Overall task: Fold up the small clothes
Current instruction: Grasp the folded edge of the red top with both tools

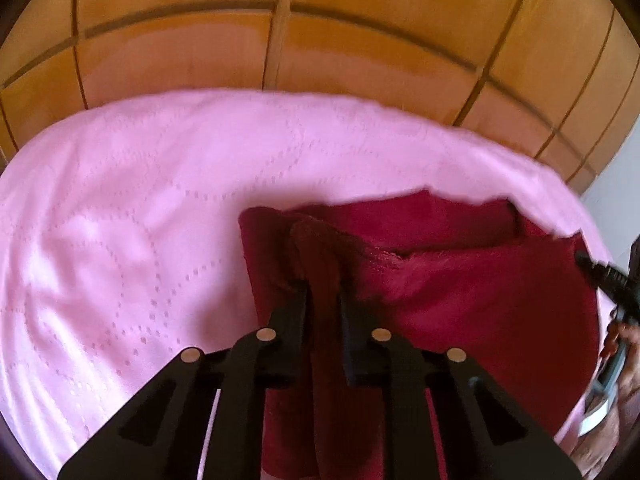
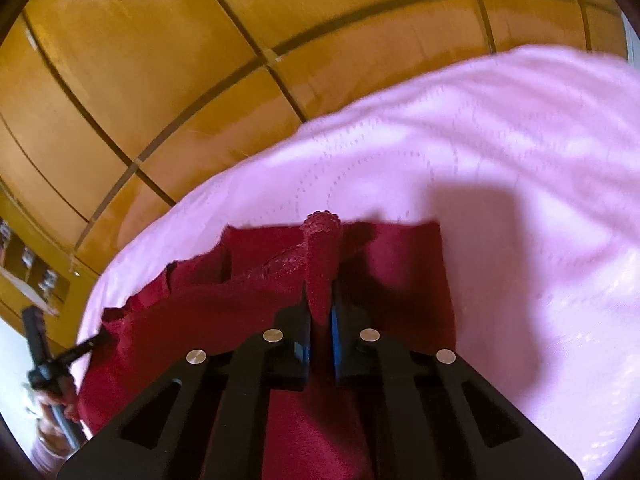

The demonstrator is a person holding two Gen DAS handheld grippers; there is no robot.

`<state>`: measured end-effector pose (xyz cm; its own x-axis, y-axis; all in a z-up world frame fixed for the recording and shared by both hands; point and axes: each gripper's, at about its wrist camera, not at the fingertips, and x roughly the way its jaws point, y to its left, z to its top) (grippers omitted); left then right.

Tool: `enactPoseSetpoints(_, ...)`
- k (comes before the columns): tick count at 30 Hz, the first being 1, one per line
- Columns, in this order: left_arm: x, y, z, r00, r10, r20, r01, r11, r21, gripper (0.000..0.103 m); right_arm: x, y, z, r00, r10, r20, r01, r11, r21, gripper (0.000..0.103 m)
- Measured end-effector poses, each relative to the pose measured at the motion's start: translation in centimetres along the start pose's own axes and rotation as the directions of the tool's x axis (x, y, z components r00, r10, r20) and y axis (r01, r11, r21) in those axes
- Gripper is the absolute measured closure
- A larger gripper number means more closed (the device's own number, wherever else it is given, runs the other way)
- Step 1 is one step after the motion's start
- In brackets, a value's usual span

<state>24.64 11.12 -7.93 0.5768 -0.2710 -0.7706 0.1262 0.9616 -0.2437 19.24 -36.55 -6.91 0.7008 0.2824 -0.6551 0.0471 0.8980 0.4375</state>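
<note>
A small dark red garment (image 1: 460, 288) lies partly lifted over a pink quilted blanket (image 1: 120, 208). In the left wrist view my left gripper (image 1: 323, 280) is shut on a bunched fold of the red garment, which rises between its fingers. The other gripper's tip (image 1: 600, 276) pinches the garment's far right corner there. In the right wrist view my right gripper (image 2: 320, 300) is shut on a narrow ridge of the red garment (image 2: 256, 300) that sticks up past the pads. The left gripper (image 2: 80, 350) shows at the lower left edge of that view, holding the cloth's other corner.
The pink blanket (image 2: 500, 160) covers a bed-like surface. Behind it stands a glossy orange-brown panelled wooden wall (image 1: 320, 40), also seen as wooden panels (image 2: 140, 80). A person's hand (image 1: 624, 340) is at the right edge.
</note>
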Motion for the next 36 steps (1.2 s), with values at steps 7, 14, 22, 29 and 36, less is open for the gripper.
enactPoseSetpoints(7, -0.5, -0.3, 1.7, 0.99, 0.089, 0.109, -0.08, 0.993, -0.083, 0.096, -0.6, 0.0, 1.4, 0.995, -0.052, 0.082, 0.052, 0.999, 0.011, 0.096)
enactPoseSetpoints(14, 3.8, -1.0, 0.9, 0.968, 0.222, 0.118, -0.215, 0.974, -0.071, 0.096, 3.5, -1.7, 0.3, 0.99, -0.128, 0.059, 0.126, 0.991, 0.051, 0.096)
enactPoseSetpoints(22, 5.6, -1.2, 0.1, 0.963, 0.257, 0.08, -0.253, 0.966, -0.057, 0.086, 4.8, -2.2, -0.2, 0.989, -0.137, 0.051, 0.134, 0.989, 0.054, 0.093)
enactPoseSetpoints(29, -0.9, -2.2, 0.5, 0.961, 0.202, 0.191, -0.179, 0.975, -0.129, 0.049, -0.3, 1.7, 0.3, 0.973, -0.139, 0.185, 0.148, 0.988, -0.04, 0.059)
enactPoseSetpoints(36, 0.7, -10.0, 0.8, 0.975, 0.121, 0.189, -0.138, 0.987, 0.08, 0.049, 3.2, 7.5, 0.5, 0.996, -0.089, 0.028, 0.093, 0.962, -0.256, 0.071)
